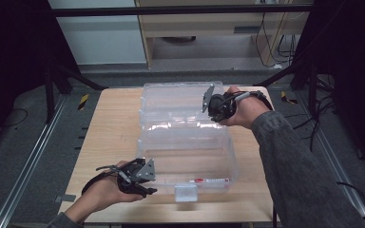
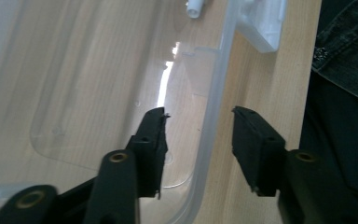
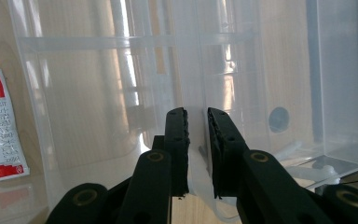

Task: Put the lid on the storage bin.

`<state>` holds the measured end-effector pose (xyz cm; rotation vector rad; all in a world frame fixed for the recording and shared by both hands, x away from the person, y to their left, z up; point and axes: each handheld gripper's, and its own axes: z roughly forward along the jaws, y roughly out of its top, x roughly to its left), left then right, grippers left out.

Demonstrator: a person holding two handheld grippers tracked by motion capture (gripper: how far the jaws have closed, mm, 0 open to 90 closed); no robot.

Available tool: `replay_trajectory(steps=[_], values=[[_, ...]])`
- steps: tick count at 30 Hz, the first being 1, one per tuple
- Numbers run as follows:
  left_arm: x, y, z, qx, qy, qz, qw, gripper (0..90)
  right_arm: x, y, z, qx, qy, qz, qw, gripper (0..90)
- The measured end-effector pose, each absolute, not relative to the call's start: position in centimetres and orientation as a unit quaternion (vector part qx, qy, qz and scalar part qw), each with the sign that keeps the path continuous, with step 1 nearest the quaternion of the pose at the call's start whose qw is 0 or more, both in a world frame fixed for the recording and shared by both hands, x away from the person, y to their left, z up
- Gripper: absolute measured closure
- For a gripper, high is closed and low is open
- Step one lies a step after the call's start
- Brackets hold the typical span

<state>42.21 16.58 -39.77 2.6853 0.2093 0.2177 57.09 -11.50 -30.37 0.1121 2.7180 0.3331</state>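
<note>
On pale wooden table (image 1: 114, 137), clear rectangular plastic box (image 1: 190, 156), ribbed black tool pads (image 3: 179, 135)

High view sits above the person's side, looking forward and down across the whole table (image 1: 109, 137), far enough to take in the clear plastic box (image 1: 186, 142), both forearms and floor beyond. Left gripper view rides low along its own jaws, very close to the box's near front wall (image 2: 209, 135) with table edge beside it; right gripper view is just as close at the lid's rim (image 3: 196, 154). All three share that box, and the red-and-white tube (image 3: 0, 126) shows in high (image 1: 211, 181) and right views
</note>
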Motion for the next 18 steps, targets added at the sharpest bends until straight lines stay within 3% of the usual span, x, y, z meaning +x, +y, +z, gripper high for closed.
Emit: replay_trajectory(steps=[18], values=[[42.88, 15.82, -40.47, 0.974, 0.069, 0.059, 0.210, 81.3, 57.19, -11.44, -30.43, 0.041, 0.972, 0.119, 0.199, 79.4]])
